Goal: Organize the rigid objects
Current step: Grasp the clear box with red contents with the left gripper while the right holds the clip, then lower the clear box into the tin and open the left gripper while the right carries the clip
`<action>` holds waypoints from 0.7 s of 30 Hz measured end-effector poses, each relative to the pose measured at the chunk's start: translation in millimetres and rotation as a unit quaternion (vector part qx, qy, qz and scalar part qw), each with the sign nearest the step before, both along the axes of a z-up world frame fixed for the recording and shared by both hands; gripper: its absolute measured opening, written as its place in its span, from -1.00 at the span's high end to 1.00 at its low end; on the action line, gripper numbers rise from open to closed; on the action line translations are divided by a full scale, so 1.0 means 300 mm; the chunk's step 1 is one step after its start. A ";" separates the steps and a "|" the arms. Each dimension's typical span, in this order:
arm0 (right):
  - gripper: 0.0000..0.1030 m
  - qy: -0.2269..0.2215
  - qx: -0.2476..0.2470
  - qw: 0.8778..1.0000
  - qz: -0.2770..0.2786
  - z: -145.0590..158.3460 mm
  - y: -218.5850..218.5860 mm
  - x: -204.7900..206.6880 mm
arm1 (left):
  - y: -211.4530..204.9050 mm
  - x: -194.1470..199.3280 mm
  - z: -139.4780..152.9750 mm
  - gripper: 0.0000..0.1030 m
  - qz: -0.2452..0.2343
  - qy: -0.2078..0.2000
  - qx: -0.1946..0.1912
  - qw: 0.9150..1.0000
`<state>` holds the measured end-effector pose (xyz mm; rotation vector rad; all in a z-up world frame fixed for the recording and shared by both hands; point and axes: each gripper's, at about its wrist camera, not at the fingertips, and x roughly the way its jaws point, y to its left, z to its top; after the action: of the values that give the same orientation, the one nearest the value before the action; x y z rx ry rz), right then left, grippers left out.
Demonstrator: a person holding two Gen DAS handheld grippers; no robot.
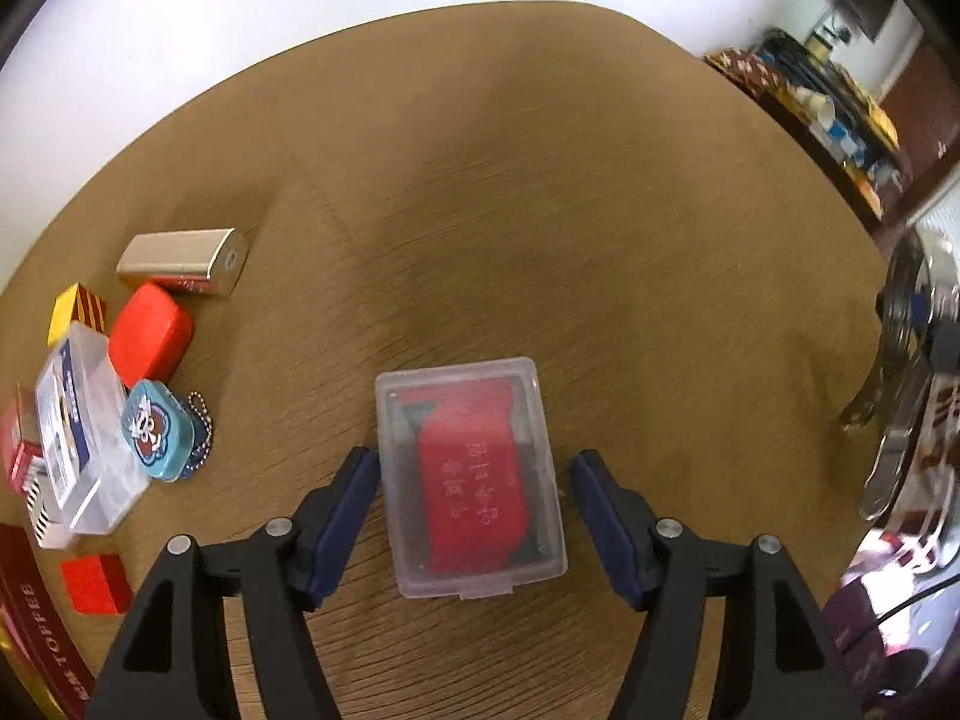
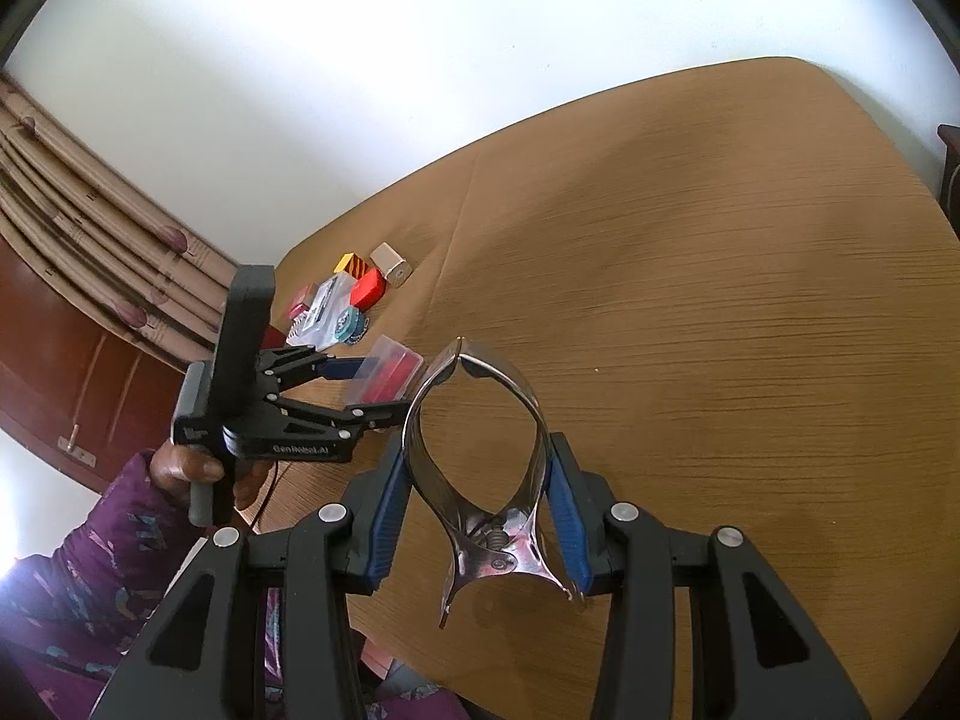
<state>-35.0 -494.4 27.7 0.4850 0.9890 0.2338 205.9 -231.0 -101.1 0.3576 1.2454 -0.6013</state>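
Left claw [image 1: 474,504] spread around clear case [image 1: 471,483]; right claw [image 2: 477,516] pinching steel clamp [image 2: 480,450].

A broad table [image 2: 720,300] draped in a brown, wood-grain-textured cloth fills most of both views, a fold line running across it. Behind it stands a plain white wall [image 2: 360,60], brightly lit. To the left hang beige patterned curtains [image 2: 90,192] beside a dark reddish wooden door [image 2: 66,360]. At right, a low dark shelf [image 1: 840,120] holds colourful clutter.
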 end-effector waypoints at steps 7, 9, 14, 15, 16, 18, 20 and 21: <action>0.21 0.001 -0.007 1.000 0.002 0.001 0.016 0.011 | 0.118 -0.065 0.062 -0.06 0.033 -0.058 -0.063 0.996; 0.21 -0.001 -0.008 1.000 0.002 0.009 0.021 0.008 | 0.164 -0.085 0.111 -0.06 0.055 -0.070 -0.081 0.993; 0.21 -0.008 -0.004 1.000 0.004 0.033 0.038 0.003 | 0.365 -0.140 0.265 -0.06 0.123 -0.086 -0.134 0.979; 0.21 -0.011 -0.005 1.000 0.007 0.043 0.051 0.002 | 0.421 -0.152 0.286 -0.06 0.137 -0.091 -0.135 0.977; 0.21 -0.015 -0.004 1.000 0.011 0.051 0.062 0.002 | 0.467 -0.167 0.305 -0.06 0.154 -0.096 -0.132 0.974; 0.21 -0.021 0.001 1.000 0.020 0.067 0.088 0.006 | 0.611 -0.195 0.356 -0.06 0.193 -0.113 -0.122 0.967; 0.21 -0.025 0.004 0.999 0.027 0.081 0.118 0.015 | 0.752 -0.207 0.388 -0.07 0.233 -0.124 -0.104 0.959; 0.21 -0.027 0.011 0.999 0.033 0.088 0.139 0.024 | 0.839 -0.209 0.395 -0.07 0.261 -0.130 -0.090 0.952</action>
<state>-27.9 -452.8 54.2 0.4637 0.9522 0.3157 143.1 20.5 17.5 -0.0520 0.9659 -0.1999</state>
